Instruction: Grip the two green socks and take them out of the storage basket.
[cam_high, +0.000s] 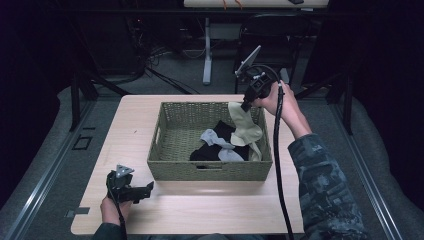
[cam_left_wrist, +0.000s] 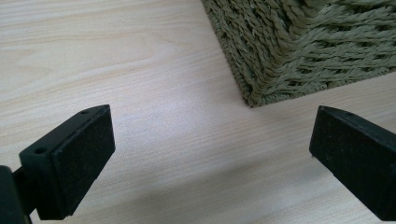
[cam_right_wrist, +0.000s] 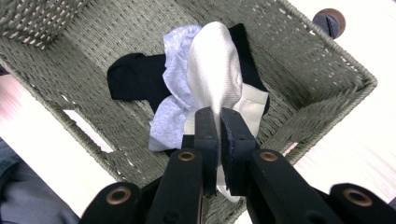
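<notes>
Wooden table (cam_high: 130, 125), right gripper (cam_right_wrist: 218, 122) clamped on cream sock (cam_right_wrist: 215, 70)

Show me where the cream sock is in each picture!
High view: the cream sock hangs from the right hand-held gripper over the basket's far right corner.
Left gripper view: not in it; just table and a basket corner.
Right gripper view: pinched between the shut jaws, centre, dangling over the other socks.
Shared landmark: the green woven basket.
</notes>
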